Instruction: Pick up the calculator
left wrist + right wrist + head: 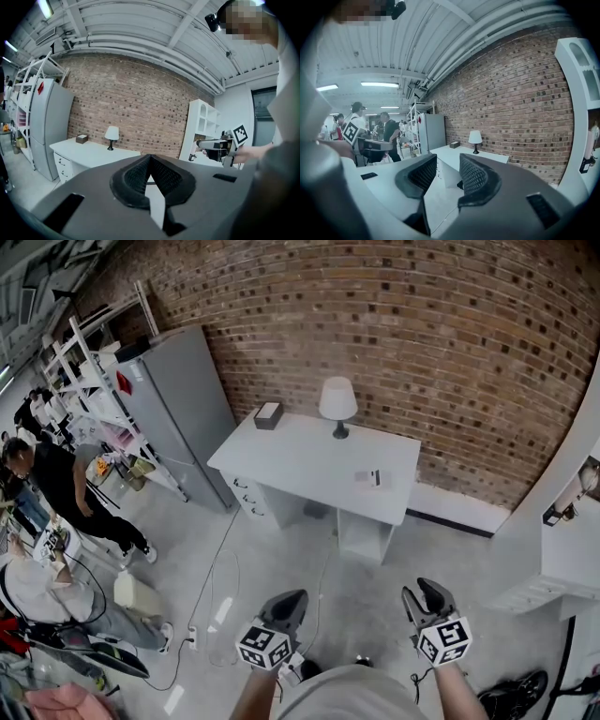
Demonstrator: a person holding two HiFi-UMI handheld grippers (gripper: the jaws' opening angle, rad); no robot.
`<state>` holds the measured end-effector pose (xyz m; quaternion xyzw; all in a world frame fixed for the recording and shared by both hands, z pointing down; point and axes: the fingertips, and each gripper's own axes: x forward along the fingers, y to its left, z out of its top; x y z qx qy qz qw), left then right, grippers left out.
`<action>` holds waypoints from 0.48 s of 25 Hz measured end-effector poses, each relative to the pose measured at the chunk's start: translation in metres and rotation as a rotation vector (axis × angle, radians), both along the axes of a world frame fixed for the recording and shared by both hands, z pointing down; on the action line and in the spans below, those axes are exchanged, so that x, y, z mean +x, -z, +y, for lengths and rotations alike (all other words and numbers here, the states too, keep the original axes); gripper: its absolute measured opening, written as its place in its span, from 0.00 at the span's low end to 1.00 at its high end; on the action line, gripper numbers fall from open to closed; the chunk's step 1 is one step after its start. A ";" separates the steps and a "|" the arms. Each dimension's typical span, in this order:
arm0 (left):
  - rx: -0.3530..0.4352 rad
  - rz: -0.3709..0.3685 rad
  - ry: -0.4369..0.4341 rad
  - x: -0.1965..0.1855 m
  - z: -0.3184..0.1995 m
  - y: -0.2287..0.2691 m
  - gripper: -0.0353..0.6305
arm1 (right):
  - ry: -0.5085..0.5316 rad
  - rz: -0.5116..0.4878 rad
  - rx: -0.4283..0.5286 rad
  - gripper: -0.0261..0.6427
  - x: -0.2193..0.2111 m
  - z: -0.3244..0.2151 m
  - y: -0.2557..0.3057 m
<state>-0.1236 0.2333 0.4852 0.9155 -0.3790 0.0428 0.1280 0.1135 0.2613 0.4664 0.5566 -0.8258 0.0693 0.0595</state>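
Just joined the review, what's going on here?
A person with two claws stands well back from the desk. The left claw is shut and the right claw is open, and both are empty. The calculator lies untouched on the desk, near the lamp.

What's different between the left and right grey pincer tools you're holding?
The left dark-grey two-jaw tool has its jaws closed together; the right dark-grey two-jaw tool has its jaws apart. In its own view the white desk sits left of the left tool's jaws, but shows through the right tool's gap. Both are empty.
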 end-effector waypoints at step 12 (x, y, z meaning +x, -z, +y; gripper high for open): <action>-0.017 -0.008 0.053 0.019 0.007 -0.008 0.07 | 0.041 -0.006 -0.023 0.29 0.027 -0.004 -0.011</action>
